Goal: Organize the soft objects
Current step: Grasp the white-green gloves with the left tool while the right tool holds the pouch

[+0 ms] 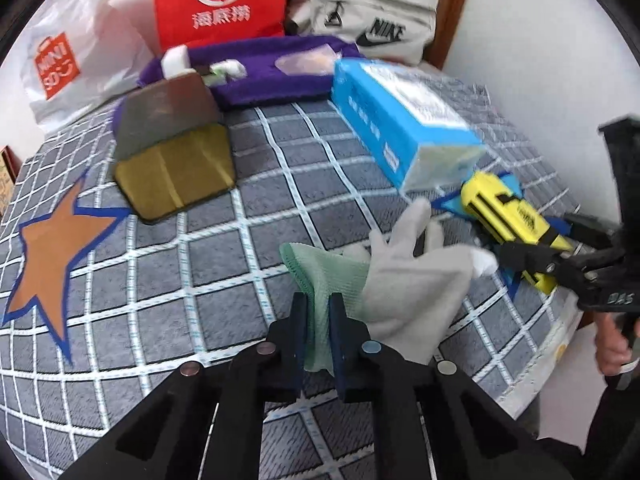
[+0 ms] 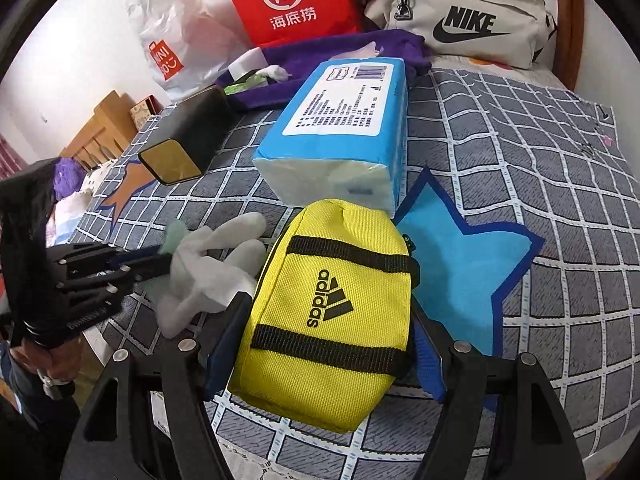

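My left gripper (image 1: 318, 312) is shut on a white glove (image 1: 412, 280) by its green cuff (image 1: 320, 276), low over the checked bed cover. The glove also shows in the right wrist view (image 2: 208, 276), with the left gripper (image 2: 160, 260) on it. My right gripper (image 2: 326, 332) is shut on a yellow Adidas pouch (image 2: 332, 312), which lies partly on a blue star patch (image 2: 460, 256). The pouch (image 1: 504, 216) and right gripper (image 1: 516, 256) show at the right of the left wrist view.
A blue tissue pack (image 2: 340, 128), a black box with a gold face (image 2: 188, 136), and a purple cloth (image 2: 320, 56) lie further back. A red bag (image 2: 288, 0), white plastic bag (image 2: 176, 40) and Nike bag (image 2: 460, 12) line the wall. An orange star patch (image 1: 52, 252) is on the left.
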Motion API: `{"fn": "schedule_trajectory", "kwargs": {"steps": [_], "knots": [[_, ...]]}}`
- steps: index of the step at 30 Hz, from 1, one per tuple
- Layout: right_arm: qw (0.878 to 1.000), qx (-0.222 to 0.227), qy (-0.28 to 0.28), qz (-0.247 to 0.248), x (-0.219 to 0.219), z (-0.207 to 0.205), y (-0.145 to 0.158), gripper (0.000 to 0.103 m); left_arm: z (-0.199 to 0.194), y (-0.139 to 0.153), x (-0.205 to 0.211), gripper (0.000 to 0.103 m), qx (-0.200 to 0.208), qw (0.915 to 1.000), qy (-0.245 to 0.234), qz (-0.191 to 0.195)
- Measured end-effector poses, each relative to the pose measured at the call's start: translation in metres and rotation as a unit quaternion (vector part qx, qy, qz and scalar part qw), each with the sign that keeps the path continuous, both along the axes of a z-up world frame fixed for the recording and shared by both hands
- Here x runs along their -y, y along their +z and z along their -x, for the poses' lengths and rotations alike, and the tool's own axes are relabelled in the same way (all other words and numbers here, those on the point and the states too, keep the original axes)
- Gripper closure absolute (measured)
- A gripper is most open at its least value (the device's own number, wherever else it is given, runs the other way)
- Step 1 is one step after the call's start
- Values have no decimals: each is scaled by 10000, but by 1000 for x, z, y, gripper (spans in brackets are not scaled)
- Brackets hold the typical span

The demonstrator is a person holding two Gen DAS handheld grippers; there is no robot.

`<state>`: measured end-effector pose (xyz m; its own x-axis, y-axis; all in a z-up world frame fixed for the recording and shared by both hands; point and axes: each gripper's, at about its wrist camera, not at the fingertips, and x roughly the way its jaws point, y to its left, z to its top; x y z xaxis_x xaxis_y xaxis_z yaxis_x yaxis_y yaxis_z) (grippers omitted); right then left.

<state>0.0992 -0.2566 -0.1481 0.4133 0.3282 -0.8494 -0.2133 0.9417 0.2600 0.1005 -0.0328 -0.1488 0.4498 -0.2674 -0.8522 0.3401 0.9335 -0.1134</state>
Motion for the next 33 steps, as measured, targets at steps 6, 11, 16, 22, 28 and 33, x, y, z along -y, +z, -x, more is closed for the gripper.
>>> {"fn": "schedule_trajectory", "kwargs": {"steps": [6,11,16,22,28,33], "knots": [[9999,84,-54,-38,4,4,6,30,-1,23,-48,92,214,9973,706,-1],[9999,128,-85,-43,6,6,9,30,-2,20,-86,92,137,9925,1194,-202],[9999,101,-80,-11,5,8,9,30,1,11,-89,73,-42,9927,1204,-94],[9999,74,-44,59,2,7,7,30,4,16,-85,48,24,9947,963,365],[9999,-41,-18,99,-3,2,0,30,-2,-6,-69,43,-128,9966,809,-29],[9999,-86,41,138,-8,0,-5,30,3,-23,-39,26,166,9952,498,-826]]}}
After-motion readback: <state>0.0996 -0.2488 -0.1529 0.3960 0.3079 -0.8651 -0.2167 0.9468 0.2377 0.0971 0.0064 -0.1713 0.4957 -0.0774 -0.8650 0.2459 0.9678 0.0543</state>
